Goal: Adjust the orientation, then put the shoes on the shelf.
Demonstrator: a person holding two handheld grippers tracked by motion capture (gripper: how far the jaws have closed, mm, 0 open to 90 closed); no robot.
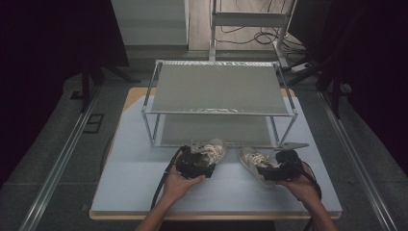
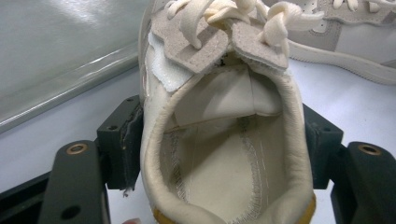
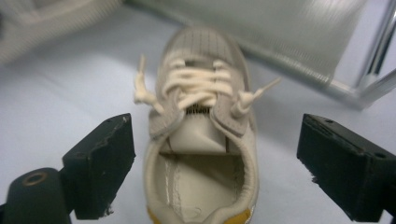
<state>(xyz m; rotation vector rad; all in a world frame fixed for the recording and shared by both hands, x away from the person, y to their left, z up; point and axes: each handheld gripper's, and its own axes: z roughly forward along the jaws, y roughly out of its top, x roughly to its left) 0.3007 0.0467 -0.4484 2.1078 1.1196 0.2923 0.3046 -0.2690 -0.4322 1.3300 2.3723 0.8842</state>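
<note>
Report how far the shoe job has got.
Done: nothing on the rack yet. In hand: the left claw grips one shoe by its heel sides; the right claw stands open around the other shoe. Left: probably gripping that one and shelving both.

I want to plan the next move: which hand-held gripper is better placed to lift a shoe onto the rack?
The left hand-held gripper: its pads already press the left shoe. The right hand-held gripper stands open, clear of its shoe.

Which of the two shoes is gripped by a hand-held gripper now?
The left shoe: the left hand-held gripper clamps its collar. The right shoe sits free between open jaws.
</note>
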